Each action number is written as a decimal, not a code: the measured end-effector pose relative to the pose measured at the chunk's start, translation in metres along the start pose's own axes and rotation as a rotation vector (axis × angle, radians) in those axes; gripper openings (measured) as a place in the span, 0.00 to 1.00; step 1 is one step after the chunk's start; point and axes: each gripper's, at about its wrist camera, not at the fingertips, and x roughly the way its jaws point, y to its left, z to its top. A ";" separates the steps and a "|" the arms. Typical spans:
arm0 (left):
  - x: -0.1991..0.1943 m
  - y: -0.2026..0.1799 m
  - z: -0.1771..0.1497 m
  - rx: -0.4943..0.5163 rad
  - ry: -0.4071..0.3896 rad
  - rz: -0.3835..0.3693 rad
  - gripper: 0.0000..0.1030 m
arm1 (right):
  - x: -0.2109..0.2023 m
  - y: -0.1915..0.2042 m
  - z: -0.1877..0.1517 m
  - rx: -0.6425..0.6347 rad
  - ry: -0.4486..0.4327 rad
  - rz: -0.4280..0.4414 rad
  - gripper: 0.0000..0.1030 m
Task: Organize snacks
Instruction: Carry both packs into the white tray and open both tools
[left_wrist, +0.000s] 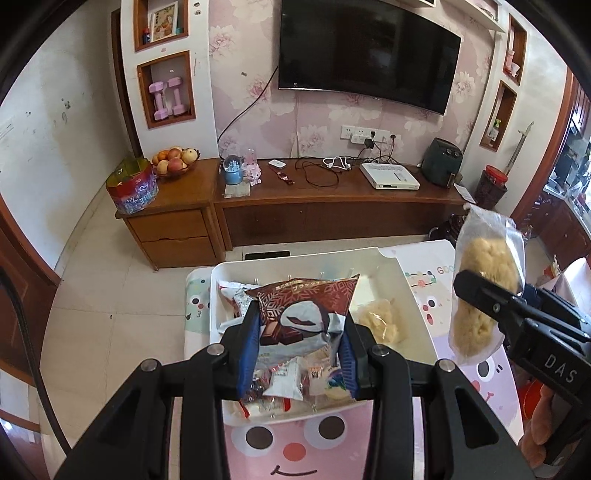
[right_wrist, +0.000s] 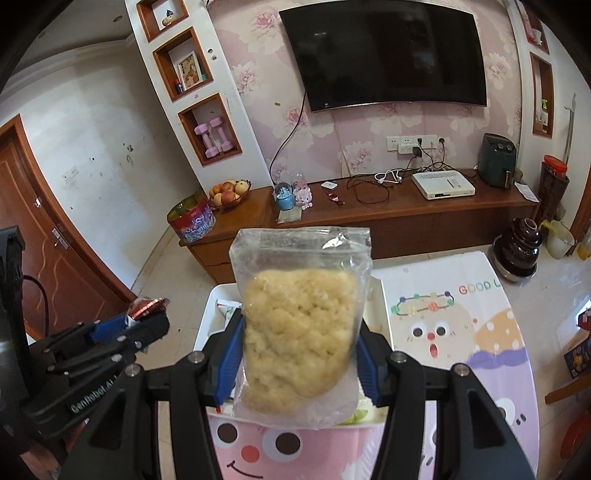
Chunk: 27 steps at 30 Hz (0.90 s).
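Note:
My left gripper (left_wrist: 300, 326) is shut on a brown chocolate snack packet (left_wrist: 306, 306), held up above a white tray (left_wrist: 408, 284) that contains several wrapped snacks. A clear bag of yellow puffed snack (right_wrist: 301, 328) hangs upright between the blue pads of my right gripper (right_wrist: 297, 349), which is shut on it over the tray's (right_wrist: 208, 314) far side. In the left wrist view the right gripper (left_wrist: 471, 291) and its bag (left_wrist: 484, 273) are at the right. In the right wrist view the left gripper (right_wrist: 151, 319) is at the left, with its packet (right_wrist: 147, 305) edge-on.
The tray rests on a table with a pink cartoon cloth (left_wrist: 295, 450). Beyond it stands a long wooden TV cabinet (left_wrist: 332, 199) with a fruit bowl (left_wrist: 173, 160), a tin (left_wrist: 133, 186), cables and a white box (left_wrist: 389, 176). A dark pot (right_wrist: 517, 251) sits on the floor.

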 end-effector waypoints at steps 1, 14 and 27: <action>0.006 0.001 0.003 0.003 0.007 -0.001 0.35 | 0.003 0.002 0.002 -0.004 0.002 -0.004 0.52; 0.054 0.008 0.021 0.009 0.061 0.012 0.35 | 0.051 0.008 0.017 -0.002 0.070 -0.035 0.52; 0.091 0.021 0.019 -0.002 0.129 0.065 0.59 | 0.092 0.015 0.025 -0.009 0.153 -0.085 0.54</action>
